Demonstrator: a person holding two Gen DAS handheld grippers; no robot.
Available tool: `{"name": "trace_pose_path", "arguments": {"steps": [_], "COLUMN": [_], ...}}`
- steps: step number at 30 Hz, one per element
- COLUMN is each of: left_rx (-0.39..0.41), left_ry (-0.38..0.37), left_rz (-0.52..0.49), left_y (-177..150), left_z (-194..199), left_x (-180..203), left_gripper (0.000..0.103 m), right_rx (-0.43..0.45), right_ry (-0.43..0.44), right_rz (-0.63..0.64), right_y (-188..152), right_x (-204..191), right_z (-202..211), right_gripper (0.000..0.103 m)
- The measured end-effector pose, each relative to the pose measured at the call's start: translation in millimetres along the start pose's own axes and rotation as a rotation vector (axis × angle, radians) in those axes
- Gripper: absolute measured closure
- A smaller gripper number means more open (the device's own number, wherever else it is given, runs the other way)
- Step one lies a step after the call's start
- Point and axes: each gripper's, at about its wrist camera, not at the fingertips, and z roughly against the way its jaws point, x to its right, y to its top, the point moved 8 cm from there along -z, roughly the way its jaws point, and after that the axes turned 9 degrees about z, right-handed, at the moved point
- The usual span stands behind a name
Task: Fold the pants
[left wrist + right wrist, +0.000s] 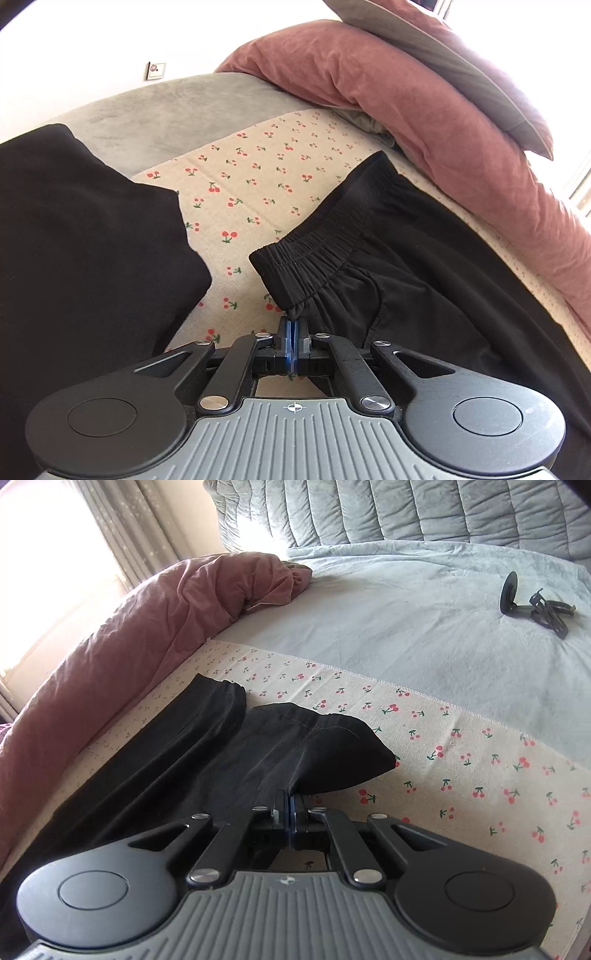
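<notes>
Black pants (pixel 406 258) lie on a cherry-print cloth (pixel 251 184) spread over the bed. In the left wrist view their elastic waistband (pixel 314 247) runs up and to the right, and my left gripper (pixel 291 323) is shut on its near corner, which is pulled up slightly. The right wrist view shows the leg ends (pixel 295 746) of the pants, one leg lying further left. My right gripper (pixel 289 799) is shut on the near edge of the closer leg's hem, which is lifted into a peak.
A second black garment (pixel 85 251) lies left of the waistband. A rolled pink duvet (pixel 424 110) runs along the far side of the pants, also seen as the pink duvet (pixel 110 635) at left. A black clip-like object (pixel 532 602) rests on the grey-blue sheet (pixel 406 620).
</notes>
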Motion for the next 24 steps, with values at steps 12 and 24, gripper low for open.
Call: {"name": "trace_pose_path", "arguments": {"steps": [12, 24], "left_rx": [-0.023, -0.012], "left_ry": [0.082, -0.012], "left_rz": [-0.039, 0.009], "left_y": [-13, -5], "left_z": [4, 34], "left_x": [-14, -10], "left_gripper": [0.102, 0.091], "right_rx": [-0.128, 0.047], "right_ry": [-0.082, -0.276], "right_rz": [0.048, 0.108], "right_y": [-43, -15], "right_x": [19, 23], "right_z": [-25, 16], "right_gripper": [0.102, 0.050]}}
